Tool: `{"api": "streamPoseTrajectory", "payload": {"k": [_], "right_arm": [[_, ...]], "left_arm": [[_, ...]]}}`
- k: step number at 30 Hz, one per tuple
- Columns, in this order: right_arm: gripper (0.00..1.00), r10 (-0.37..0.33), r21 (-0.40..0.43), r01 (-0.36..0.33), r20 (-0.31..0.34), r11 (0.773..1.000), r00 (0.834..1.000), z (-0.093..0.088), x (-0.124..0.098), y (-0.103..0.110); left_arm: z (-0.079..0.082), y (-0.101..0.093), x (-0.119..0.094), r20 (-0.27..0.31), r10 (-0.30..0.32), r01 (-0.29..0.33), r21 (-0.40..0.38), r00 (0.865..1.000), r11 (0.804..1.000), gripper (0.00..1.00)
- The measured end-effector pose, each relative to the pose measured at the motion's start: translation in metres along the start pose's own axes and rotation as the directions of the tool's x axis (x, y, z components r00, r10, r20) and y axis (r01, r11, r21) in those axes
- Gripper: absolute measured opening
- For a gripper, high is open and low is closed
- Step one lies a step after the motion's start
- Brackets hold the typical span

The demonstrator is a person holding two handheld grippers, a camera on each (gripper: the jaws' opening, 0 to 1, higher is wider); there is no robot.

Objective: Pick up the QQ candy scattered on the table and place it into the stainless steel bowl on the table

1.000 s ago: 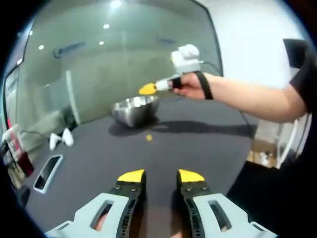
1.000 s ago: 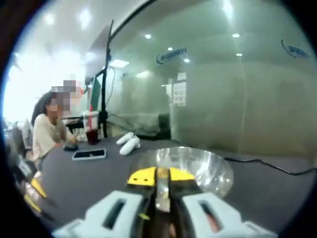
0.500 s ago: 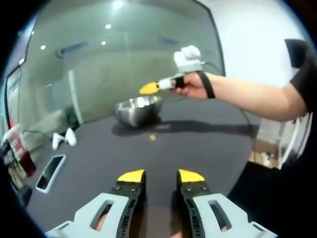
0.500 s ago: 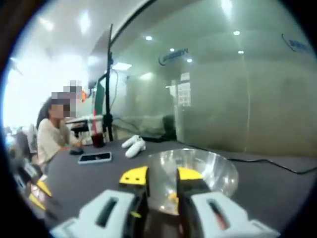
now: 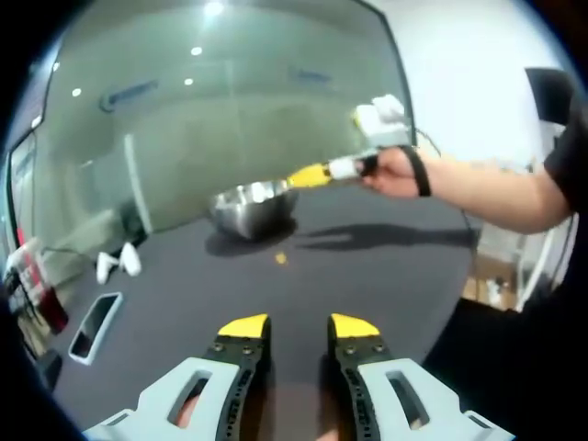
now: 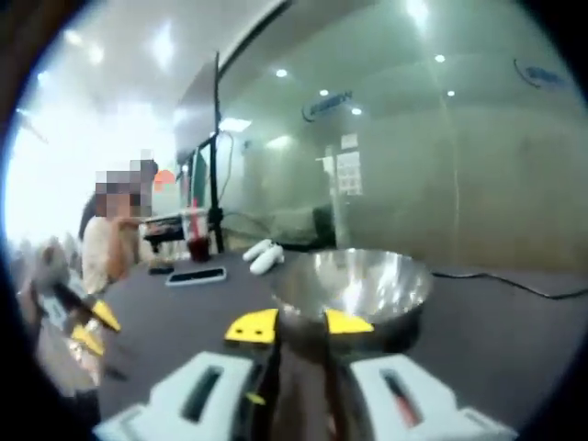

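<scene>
We can read nothing: the blue sign [image 6: 332, 103] on the glass wall [image 6: 478, 165] ahead is too blurred.

Grey tool [image 5: 299, 328], yellow tips, black sleeve [image 5: 570, 152]

Your left gripper [image 5: 298, 326] is low over the table, level, with its two yellow-tipped jaws apart and nothing between them. Your right arm [image 5: 496, 193] is stretched out from the right side of the left gripper view, bare below a dark sleeve, and your right hand [image 5: 393, 172] holds the right gripper [image 6: 299, 323] raised; its jaws are also apart and hold nothing.
</scene>
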State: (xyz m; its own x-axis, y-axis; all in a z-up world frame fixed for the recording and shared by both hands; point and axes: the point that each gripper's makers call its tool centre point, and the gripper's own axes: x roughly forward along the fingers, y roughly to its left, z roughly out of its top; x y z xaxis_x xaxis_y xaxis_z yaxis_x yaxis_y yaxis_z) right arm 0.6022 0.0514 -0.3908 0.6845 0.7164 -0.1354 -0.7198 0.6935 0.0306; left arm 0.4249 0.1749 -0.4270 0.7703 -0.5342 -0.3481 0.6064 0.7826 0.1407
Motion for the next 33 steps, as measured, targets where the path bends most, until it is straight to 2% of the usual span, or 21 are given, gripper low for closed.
{"api": "streamPoseTrajectory", "payload": {"k": [2,5,10,14,18,21,25,33], "right_arm": [[0.2,0.009,-0.014,-0.01,-0.013,1.0,1.0,-0.014,-0.016,0.004],[0.2,0.004,-0.03,-0.005,-0.027,1.0,1.0,-0.033,-0.034,-0.002],[0.2,0.016,-0.024,-0.017,-0.039,1.0,0.999,-0.053,-0.063,-0.008],[0.2,0.022,-0.018,-0.023,-0.05,1.0,0.998,-0.062,-0.075,-0.004],[0.2,0.043,-0.032,-0.045,-0.075,0.998,0.996,-0.071,-0.073,0.01],[0.2,0.068,-0.074,-0.076,-0.099,0.994,0.993,-0.075,-0.067,0.024],[0.2,0.103,-0.074,-0.113,-0.136,0.991,0.985,-0.082,-0.057,0.037],[0.2,0.134,-0.094,-0.15,-0.155,0.984,0.979,-0.074,-0.026,0.05]], "left_arm": [[0.0,0.0,0.0,0.0,-0.001,0.001,0.002,1.0,1.0,0.27],[-0.001,0.0,0.0,-0.004,-0.002,0.002,0.002,1.0,1.0,0.27],[0.0,-0.003,0.002,-0.007,-0.011,0.011,0.007,1.0,1.0,0.27],[-0.001,-0.004,0.004,-0.011,-0.013,0.013,0.007,1.0,1.0,0.27],[-0.002,-0.005,0.005,-0.011,-0.013,0.013,0.004,1.0,1.0,0.27],[-0.001,-0.007,0.005,-0.01,-0.017,0.017,0.008,1.0,1.0,0.27],[-0.002,-0.006,0.003,-0.014,-0.014,0.014,0.008,1.0,1.0,0.27],[-0.006,-0.004,0.002,-0.015,-0.01,0.01,0.0,1.0,1.0,0.27]]}}
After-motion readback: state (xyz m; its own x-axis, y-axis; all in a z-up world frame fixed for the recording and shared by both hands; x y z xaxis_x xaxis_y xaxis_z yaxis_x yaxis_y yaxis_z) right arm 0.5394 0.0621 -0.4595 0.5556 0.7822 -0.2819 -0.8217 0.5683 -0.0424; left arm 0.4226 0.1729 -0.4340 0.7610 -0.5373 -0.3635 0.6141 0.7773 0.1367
